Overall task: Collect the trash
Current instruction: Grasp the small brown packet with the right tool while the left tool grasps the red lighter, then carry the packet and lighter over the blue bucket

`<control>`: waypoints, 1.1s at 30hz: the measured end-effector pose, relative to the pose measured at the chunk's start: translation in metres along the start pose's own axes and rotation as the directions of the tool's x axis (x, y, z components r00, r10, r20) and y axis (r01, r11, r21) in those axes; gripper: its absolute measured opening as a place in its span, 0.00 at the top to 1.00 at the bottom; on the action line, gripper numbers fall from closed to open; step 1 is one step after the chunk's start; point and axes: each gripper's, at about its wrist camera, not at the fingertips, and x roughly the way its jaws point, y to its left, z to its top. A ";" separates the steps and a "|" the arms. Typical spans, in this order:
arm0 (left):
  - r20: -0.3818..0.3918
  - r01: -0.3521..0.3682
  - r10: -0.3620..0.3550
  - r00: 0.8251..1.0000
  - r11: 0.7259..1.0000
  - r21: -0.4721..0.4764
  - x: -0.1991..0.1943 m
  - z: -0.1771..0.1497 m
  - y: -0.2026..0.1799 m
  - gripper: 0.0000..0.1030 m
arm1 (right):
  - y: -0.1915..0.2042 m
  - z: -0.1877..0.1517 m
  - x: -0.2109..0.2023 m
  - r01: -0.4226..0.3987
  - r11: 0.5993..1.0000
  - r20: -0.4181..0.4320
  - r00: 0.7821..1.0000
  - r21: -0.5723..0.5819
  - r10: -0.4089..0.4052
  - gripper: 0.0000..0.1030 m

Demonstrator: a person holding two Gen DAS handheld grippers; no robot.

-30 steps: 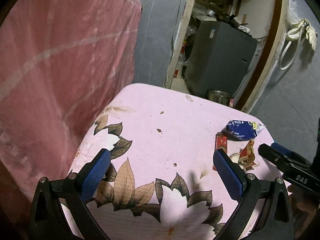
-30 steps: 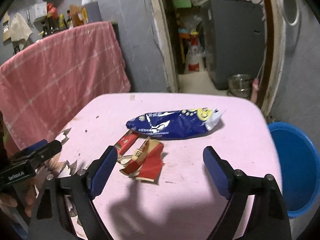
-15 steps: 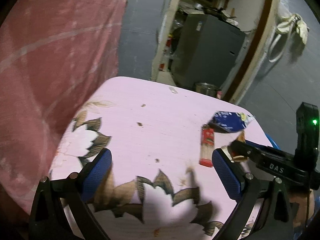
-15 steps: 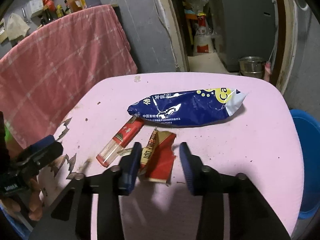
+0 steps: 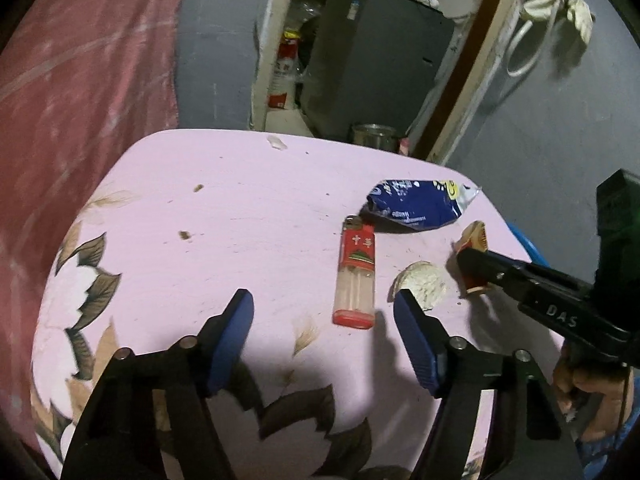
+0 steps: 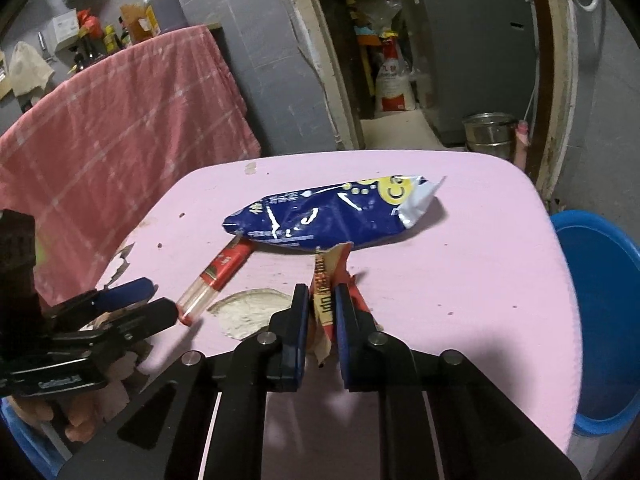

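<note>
**Red-and-gold wrapper pinched upright by the right gripper; lighter lies lengthwise ahead of the left**

Red-and-gold, torn and creased, the small wrapper (image 6: 325,300) stands on edge between the pads of the right gripper (image 6: 322,312), whose jaws have just been closing and now press on it from both sides. Its long axis runs away from the fingers, its far tip nearly touching the near edge of the blue snack bag (image 6: 332,216). That bag lies crosswise on the pink table (image 6: 460,280), its torn silver end pointing toward the blue bin (image 6: 600,320) that sits just off the table's right edge. Since this gripper is the one beside the bin, a lift and a swing to that side looks like the natural next move, with the bag well clear of the path.

Just left of the wrapper sits a pale round scrap (image 5: 420,286), flat on the table and touching the left gripper's right pad in the left wrist view. The red lighter (image 5: 356,272) lies beyond the left gripper (image 5: 322,334), slightly right of its centre line, long axis pointing along the fingers. Those jaws have just been closing but stand apart, with nothing between the pads. To take the lighter, I judge this hand must go forward and a little right.
</note>
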 end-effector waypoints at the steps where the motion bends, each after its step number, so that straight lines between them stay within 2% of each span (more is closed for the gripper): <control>1: 0.000 -0.010 0.010 1.000 1.000 0.018 0.002 0.002 -0.003 0.39 | -0.001 0.000 -0.001 0.000 1.000 0.000 1.000 0.000 0.000 0.89; 9: -0.033 -0.039 0.042 0.999 0.995 0.091 0.021 0.010 -0.018 0.57 | -0.006 -0.001 -0.003 -0.006 1.000 0.007 1.000 -0.005 0.007 0.89; 14: -0.053 -0.038 0.045 0.998 0.991 0.128 0.026 0.012 -0.024 0.74 | -0.005 -0.001 -0.004 -0.011 1.000 0.014 1.000 -0.010 0.011 0.89; 15: -0.057 -0.040 0.048 0.997 0.990 0.134 0.027 0.012 -0.026 0.80 | -0.005 -0.001 -0.005 -0.010 1.000 0.017 1.000 -0.014 0.010 0.90; 23: -0.044 -0.024 0.027 0.999 0.997 0.079 0.017 0.005 -0.026 0.82 | 0.001 -0.010 -0.019 0.002 0.999 0.063 0.998 -0.052 0.001 0.95; 29: 0.048 -0.013 0.010 0.999 0.997 0.080 -0.010 -0.010 -0.038 0.82 | -0.002 -0.017 -0.043 -0.045 0.998 0.159 0.986 -0.042 0.052 0.95; 33: 0.115 -0.005 -0.004 0.993 0.997 0.080 -0.028 -0.019 -0.053 0.82 | -0.001 -0.021 -0.063 -0.033 0.998 0.235 0.971 -0.056 0.045 0.95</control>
